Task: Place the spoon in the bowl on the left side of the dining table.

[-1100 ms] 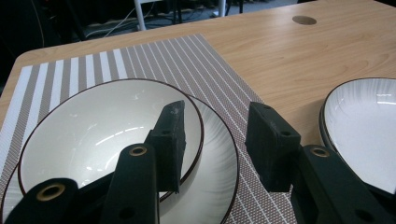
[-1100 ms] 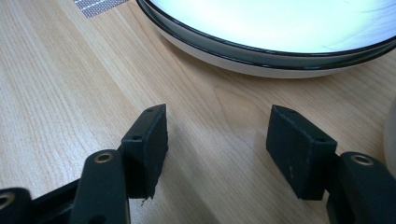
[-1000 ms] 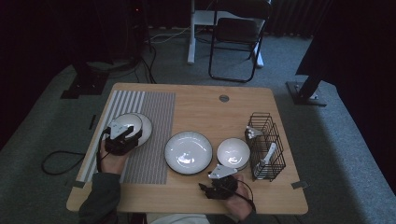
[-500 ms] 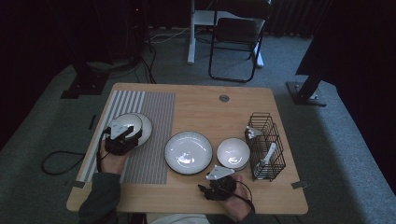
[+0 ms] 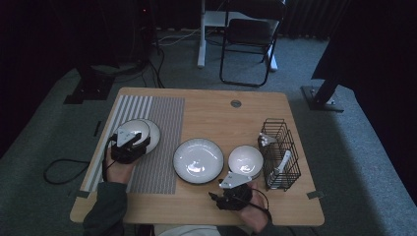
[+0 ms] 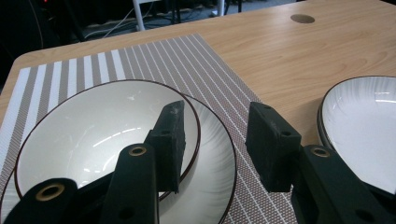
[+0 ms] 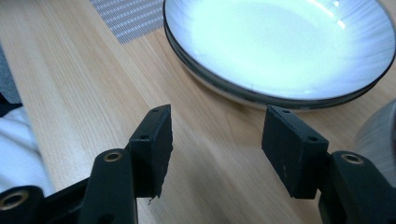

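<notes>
High view: the left gripper (image 5: 129,145) rests over a white glazed bowl (image 5: 134,132) with a thin dark rim, which sits inside a shallow white plate (image 5: 153,135) on a woven placemat (image 5: 162,123). In the left gripper view one jaw sits inside the bowl (image 6: 93,126) against its near wall and the other stands outside over the plate (image 6: 215,154); the jaws are well apart, straddling the rim, and whether the inner pad presses the glaze cannot be told from this angle. The placemat (image 6: 210,70) is fine mesh weave, with broad pale stripes along its far left side.

The right gripper (image 5: 235,189) hovers at the near table edge, jaws wide open and holding nothing; in the right gripper view bare wood lies between the rectangular black pads (image 7: 156,135). Just ahead lies a round, glossy deep plate (image 7: 280,42) with faint radial lines and a dark rim. In the high view this deep plate (image 5: 198,160) occupies the table centre, a smaller white bowl (image 5: 245,160) just beside it, then a black wire basket (image 5: 280,152) with pale utensils inside.

The table (image 5: 221,118) is light wood-grain laminate with rounded corners and a round grommet (image 5: 236,103). Its far half is free. No writing is legible.
</notes>
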The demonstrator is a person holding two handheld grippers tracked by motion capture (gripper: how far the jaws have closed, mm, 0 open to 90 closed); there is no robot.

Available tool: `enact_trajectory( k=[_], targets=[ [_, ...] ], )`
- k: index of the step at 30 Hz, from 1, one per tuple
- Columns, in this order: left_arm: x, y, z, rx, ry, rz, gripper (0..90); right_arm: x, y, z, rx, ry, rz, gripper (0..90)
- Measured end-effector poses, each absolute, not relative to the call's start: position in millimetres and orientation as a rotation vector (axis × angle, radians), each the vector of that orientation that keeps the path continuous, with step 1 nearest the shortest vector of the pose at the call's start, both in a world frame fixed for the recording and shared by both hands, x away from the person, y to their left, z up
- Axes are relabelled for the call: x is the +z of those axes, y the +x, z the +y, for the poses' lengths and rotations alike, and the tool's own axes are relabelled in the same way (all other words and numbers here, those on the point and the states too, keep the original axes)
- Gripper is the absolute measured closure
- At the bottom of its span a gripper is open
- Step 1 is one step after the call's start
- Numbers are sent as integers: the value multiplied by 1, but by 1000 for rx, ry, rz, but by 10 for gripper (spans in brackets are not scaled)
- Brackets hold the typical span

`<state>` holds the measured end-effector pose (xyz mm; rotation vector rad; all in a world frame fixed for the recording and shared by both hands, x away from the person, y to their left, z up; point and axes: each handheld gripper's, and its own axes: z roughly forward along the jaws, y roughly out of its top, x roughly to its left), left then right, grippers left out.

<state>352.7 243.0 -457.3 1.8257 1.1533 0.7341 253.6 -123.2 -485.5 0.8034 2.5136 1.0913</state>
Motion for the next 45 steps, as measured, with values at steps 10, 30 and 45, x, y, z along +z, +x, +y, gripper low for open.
enact_trajectory(
  k=[10,30,45],
  targets=[
    [-457,352,243,738,1824,1154,580,-457,254,-132,1133,792,2472,410],
    [-457,352,241,730,1834,1143,580,-416,255,-166,1196,721,2448,412],
    [-458,352,240,725,1841,1137,580,-387,254,-196,1190,724,2367,426]
  ],
)
